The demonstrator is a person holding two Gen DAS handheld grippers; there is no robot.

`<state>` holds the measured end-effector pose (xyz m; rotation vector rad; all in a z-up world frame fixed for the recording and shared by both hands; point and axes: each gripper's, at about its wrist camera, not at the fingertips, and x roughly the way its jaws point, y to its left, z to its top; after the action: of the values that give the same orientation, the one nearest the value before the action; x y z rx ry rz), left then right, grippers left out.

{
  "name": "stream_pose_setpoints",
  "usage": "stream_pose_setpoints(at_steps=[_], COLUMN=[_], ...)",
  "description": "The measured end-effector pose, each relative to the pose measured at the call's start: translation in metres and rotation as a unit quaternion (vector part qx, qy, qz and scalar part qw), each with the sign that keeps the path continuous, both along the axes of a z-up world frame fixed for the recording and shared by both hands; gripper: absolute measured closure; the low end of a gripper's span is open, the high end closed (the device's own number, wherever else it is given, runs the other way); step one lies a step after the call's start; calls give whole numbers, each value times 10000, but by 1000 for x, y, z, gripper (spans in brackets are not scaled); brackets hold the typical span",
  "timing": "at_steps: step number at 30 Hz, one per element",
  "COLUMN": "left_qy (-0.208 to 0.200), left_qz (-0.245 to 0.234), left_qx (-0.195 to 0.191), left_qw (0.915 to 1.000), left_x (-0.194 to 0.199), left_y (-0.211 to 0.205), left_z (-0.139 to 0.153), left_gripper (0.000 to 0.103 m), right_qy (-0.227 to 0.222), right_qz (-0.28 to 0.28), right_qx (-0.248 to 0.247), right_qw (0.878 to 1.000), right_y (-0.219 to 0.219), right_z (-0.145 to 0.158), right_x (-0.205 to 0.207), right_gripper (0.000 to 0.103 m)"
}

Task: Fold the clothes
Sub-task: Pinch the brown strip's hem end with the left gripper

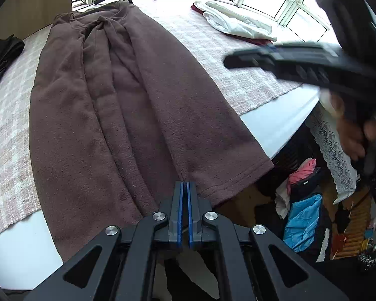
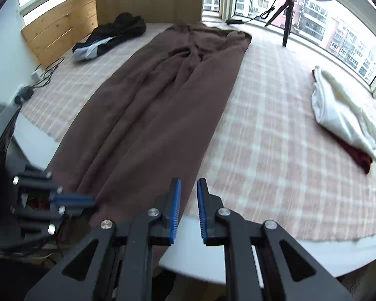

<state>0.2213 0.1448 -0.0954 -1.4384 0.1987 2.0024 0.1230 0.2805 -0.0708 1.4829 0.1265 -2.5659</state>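
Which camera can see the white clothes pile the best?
The right wrist view: the white clothes pile lies in full sight on the checked cover, with dark red cloth underneath. The left wrist view shows it far off and smaller.

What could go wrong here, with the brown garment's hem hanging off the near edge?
1. The left tool is shut at the hem of the brown garment; a thin pinch could slip.
2. The right tool is open on nothing, so a one-sided lift could skew the fold.
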Motion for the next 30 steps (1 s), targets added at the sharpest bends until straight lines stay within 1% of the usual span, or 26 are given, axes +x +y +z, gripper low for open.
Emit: stream_pose_setpoints(at_steps=[1,3,4,7,8,9,10,11,12,13,15,16,17,18,19,20,23,26,28,29,30], left_qy=[4,-43,-94,26,94,160,217,254,226,96,-244,-340,-387,-409,-414,-397,-331,-297,-237,-257,-310], left_qz=[16,66,63,167,263,386,523,684,854,990,1205,1253,1263,1241,1196,1126,927,776,612,559,526], left_qx=[-16,-41,-30,-68,-56,-65,-116,-246,-378,-408,-393,-371,-338,-350,-391,-439,-527,-560,-592,-551,-474], left_qw=[10000,10000,9999,9998,9996,9991,9983,9970,9954,9942,9916,9908,9907,9908,9912,9919,9938,9950,9961,9966,9970], left_x=[0,-2,-1,9,12,15,17,17,17,15,8,4,1,-1,-3,-4,-6,-4,-2,-2,-3], left_y=[0,-1,-3,-25,-38,-52,-68,-81,-93,-103,-117,-118,-118,-116,-113,-110,-101,-97,-94,-94,-95], left_z=[0,-3,-2,16,24,32,38,39,35,30,15,9,4,0,-3,-6,-9,-10,-10,-10,-11], left_gripper=[100,100,100,99,96,93,90,85,85,85,85,85,84,77,74,68,68,68,70,72,76], right_qy=[170,316,322,-162,-80,3,74,11,-100,-207,-358,-429,-450,-465,-478,-533,-677,-639,-653,-690,-728], right_qz=[-58,-104,-102,128,256,384,511,632,818,983,877,789,340,-62,-298,-405,-514,-485,-473,-461,-448], right_qx=[-15,-242,-295,20,145,271,377,299,415,511,288,170,-7,-180,-323,-371,-176,-57,-73,-134,-195], right_qw=[9998,9992,9990,9998,9995,9989,9980,9976,9957,9936,9951,9958,9984,9987,9979,9971,9962,9968,9967,9965,9962], right_y=[2,0,-5,-29,-35,-41,-47,-50,-53,-56,-44,-38,-24,-12,-2,2,2,-3,-5,-5,-4], right_z=[5,0,-8,-41,-41,-42,-43,-42,-42,-41,-29,-24,-20,-18,-20,-23,-36,-39,-40,-41,-42], right_x=[-15,-52,-66,-82,-72,-62,-51,-36,-19,-3,24,36,42,46,50,53,58,60,58,56,55], right_gripper=[89,89,89,88,88,84,77,76,75,75,75,68,59,45,44,44,44,44,44,44,44])
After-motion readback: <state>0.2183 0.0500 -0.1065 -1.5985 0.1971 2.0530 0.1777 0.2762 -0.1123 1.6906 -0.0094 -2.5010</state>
